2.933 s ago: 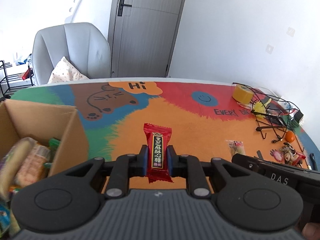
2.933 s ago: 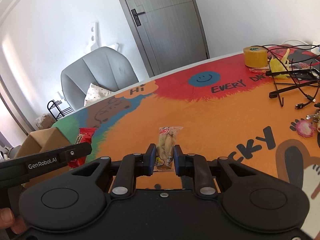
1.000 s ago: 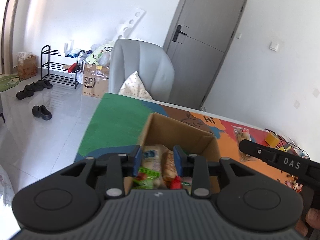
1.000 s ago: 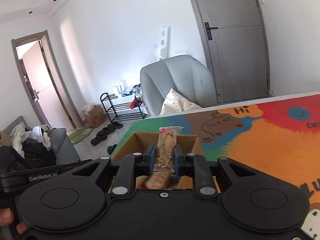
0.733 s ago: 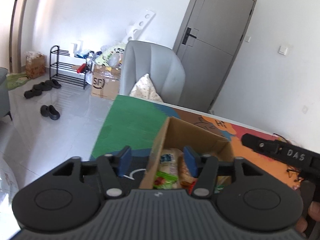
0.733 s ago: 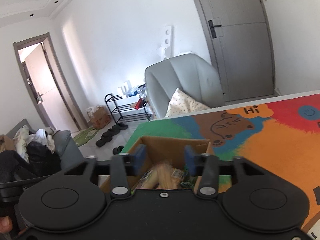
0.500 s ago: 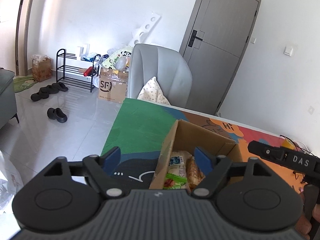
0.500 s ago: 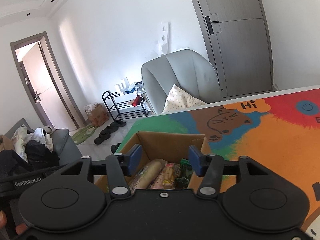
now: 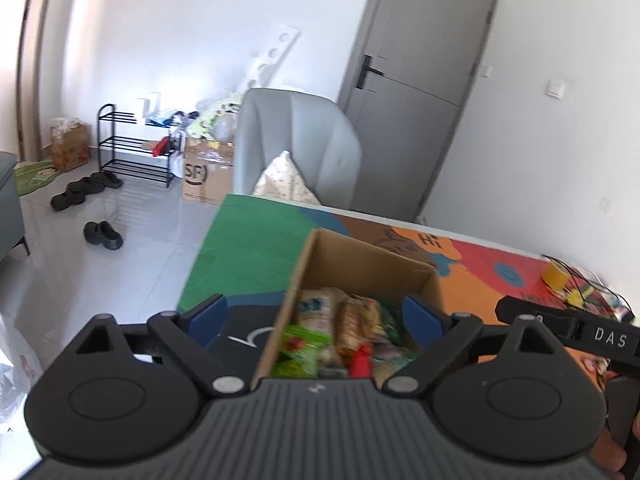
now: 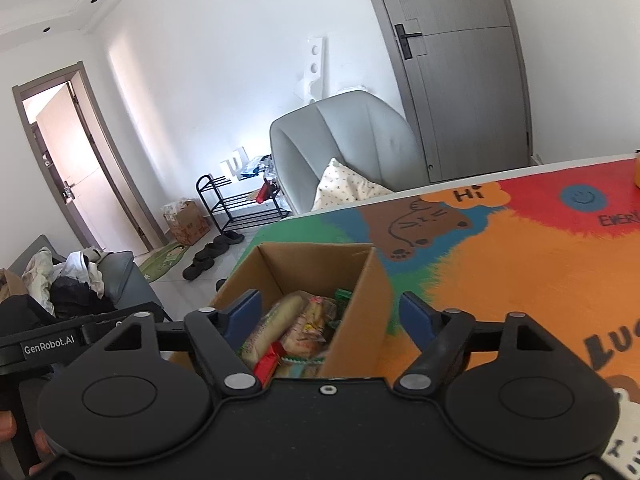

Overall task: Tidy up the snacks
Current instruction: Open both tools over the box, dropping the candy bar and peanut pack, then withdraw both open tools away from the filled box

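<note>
Right wrist: red snack (image 10: 267, 361) lies lengthwise, tilted, in box (image 10: 362, 312).

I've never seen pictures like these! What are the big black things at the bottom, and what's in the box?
Those are two grabbing tools, one in each hand of a person. A camera sits on each tool and looks out along its two fingers, so each picture comes from one tool. The left gripper and the right gripper are both opening, with nothing between their fingers. Below them a cardboard box stands on a colourful table mat. The box holds snack packets. A grey chair stands behind the table.
</note>
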Tool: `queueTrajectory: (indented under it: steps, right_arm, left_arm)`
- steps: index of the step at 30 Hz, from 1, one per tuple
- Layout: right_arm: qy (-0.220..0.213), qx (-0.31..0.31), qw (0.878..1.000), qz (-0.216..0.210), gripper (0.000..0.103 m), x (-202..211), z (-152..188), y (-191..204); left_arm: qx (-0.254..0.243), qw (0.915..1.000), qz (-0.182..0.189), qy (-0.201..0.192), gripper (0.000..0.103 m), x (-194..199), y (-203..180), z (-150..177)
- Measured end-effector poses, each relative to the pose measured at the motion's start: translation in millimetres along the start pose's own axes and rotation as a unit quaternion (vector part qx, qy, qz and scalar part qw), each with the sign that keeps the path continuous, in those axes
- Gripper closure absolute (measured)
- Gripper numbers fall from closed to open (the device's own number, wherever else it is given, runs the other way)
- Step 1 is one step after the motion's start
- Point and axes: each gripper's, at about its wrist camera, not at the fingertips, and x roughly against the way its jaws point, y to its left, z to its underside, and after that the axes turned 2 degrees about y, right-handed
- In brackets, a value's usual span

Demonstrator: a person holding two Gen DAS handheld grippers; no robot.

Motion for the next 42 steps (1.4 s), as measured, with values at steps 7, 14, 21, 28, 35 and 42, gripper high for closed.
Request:
queueTrajectory:
  steps: [7, 14, 21, 28, 35, 42]
  right_arm:
    - [-0.021, -0.009, 0.999, 0.023, 0.012, 31, 1, -19]
    - [-0.033, -0.024, 0.998, 0.044, 0.0, 55, 9, -36]
    - [-0.033, -0.028, 0.997, 0.059, 0.0, 69, 21, -47]
    - [-0.029, -0.036, 0.997, 0.066, 0.0, 79, 37, -56]
    - [-0.038, -0.037, 0.997, 0.062, 0.0, 93, 54, -61]
    - [-0.046, -0.044, 0.996, 0.065, 0.0, 116, 64, -68]
  left_arm:
    - [-0.03, 0.9993, 0.016, 0.013, 0.006, 4, -29, 7]
    - [-0.058, 0.9974, 0.036, 0.022, 0.003, 8, -51, 17]
    - [-0.079, 0.9951, 0.05, 0.029, 0.0, 7, -66, 28]
    - [-0.092, 0.994, 0.044, 0.04, 0.0, 6, -68, 41]
    - [-0.113, 0.9919, 0.039, 0.042, 0.0, 16, -74, 55]
    - [-0.131, 0.99, 0.044, 0.03, 0.0, 33, -84, 60]
